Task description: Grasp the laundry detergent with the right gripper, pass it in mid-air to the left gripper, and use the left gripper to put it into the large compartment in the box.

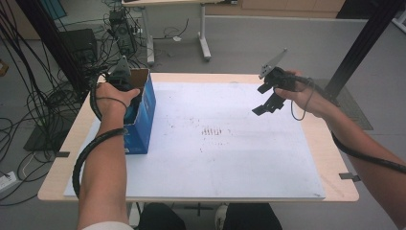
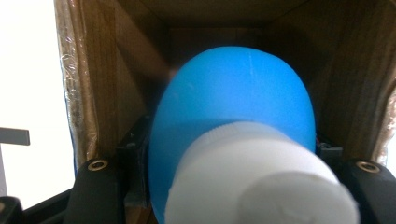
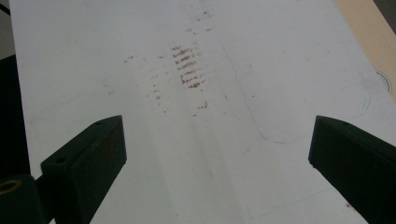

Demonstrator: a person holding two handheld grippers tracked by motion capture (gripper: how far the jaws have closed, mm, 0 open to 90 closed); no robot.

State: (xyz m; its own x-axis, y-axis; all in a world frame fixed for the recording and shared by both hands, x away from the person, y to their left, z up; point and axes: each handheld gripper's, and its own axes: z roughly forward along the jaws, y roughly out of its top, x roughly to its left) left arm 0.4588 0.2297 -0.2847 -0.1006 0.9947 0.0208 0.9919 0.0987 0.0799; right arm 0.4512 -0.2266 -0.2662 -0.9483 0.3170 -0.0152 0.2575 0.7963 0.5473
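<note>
White ribbed plastic cap (image 2: 261, 182) and rounded blue bottle body (image 2: 233, 107) sit closest in the left gripper view, clamped in the left claw (image 2: 233, 158) inside the brown-lined blue cardboard box (image 1: 143, 115). That box stands at nine o'clock on the white-sheeted surface (image 1: 230, 158). At two o'clock the right claw (image 1: 266, 103) hangs above the sheet, jaws spread wide, holding nothing.

**Surfaces and finishes**

The bottle (image 2: 233, 112) is smooth, matt blue plastic with a ribbed white plastic cap (image 2: 261, 182). The box (image 1: 143, 112) is glossy blue cardboard outside, raw brown inside, with shiny tape along an edge. A matt white sheet (image 1: 230, 158), scuffed brown, covers the pale wood tabletop (image 1: 330, 153). The tongs (image 3: 215, 154) look matt black.
</note>
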